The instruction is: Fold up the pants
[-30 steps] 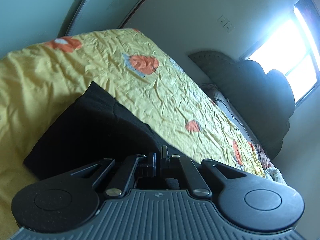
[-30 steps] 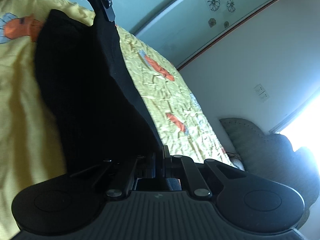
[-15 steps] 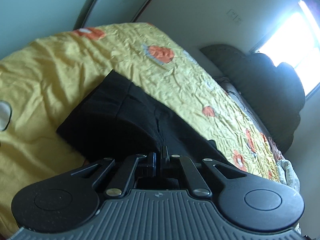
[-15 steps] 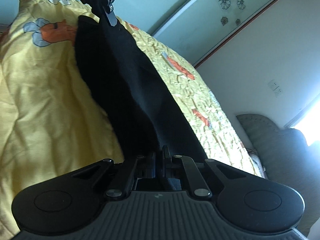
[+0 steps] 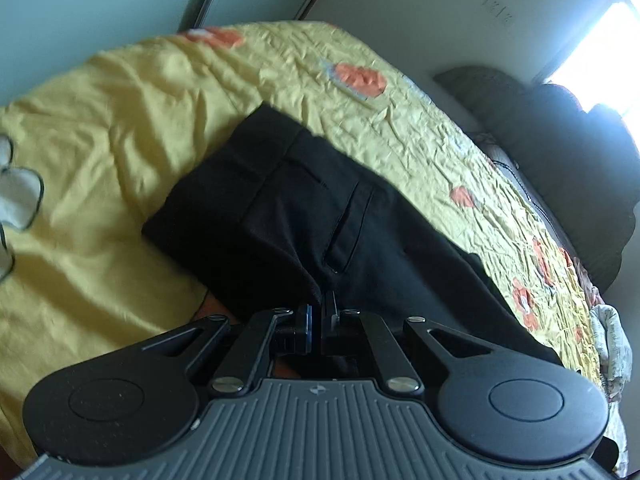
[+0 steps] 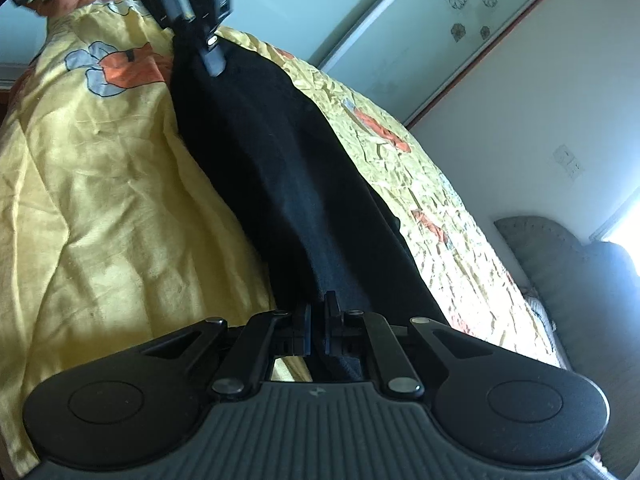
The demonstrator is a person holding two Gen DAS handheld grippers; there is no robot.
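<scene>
Yellow bedspread, black pants stretched between both grippers.
Left gripper and right gripper jaws clenched on soft, floppy cloth; edges look the best hold.

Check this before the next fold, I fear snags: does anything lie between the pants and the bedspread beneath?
Nothing visible does. The black pants hang pinched in both the left gripper and right gripper, over bare yellow bedspread.

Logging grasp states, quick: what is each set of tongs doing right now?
Left tongs: closed on the black pants.
Right tongs: closed on the black pants, at the other end.
</scene>
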